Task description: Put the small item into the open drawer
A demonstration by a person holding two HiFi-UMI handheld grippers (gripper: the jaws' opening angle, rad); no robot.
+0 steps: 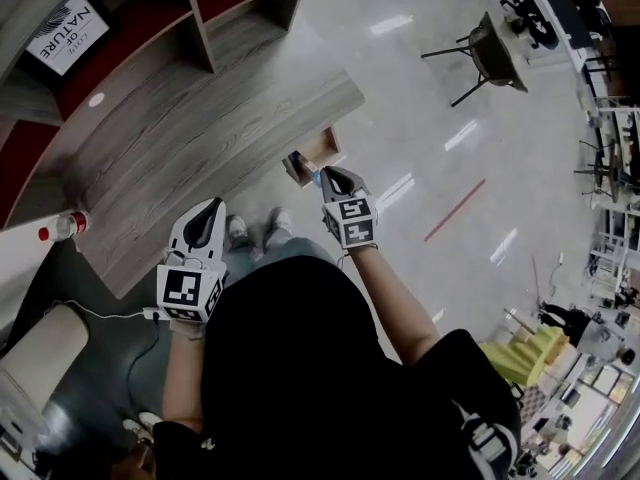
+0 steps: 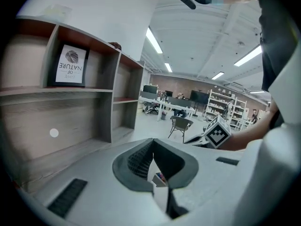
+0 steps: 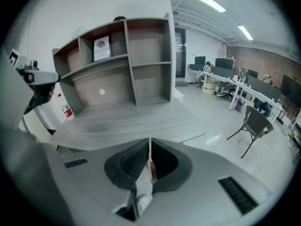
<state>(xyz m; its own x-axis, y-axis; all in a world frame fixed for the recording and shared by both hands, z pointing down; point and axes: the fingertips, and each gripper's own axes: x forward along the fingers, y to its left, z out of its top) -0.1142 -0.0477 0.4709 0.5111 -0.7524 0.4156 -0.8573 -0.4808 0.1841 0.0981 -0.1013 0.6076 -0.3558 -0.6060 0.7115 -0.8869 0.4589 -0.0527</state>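
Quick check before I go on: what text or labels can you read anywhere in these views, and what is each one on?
"OF NATURE": on the white card standing in the shelf unit; its smaller print is too small to read.
The bottle on the table edge: label blurred, unreadable.
The red canister by the wall: label too small to read.

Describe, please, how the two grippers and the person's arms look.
The left gripper and the right gripper both have white bodies and dark grey ribbed pads that taper to a point. Each carries a cube with black-and-white square markers. A thin white cable leaves the left one. The person wears a black short-sleeved top.
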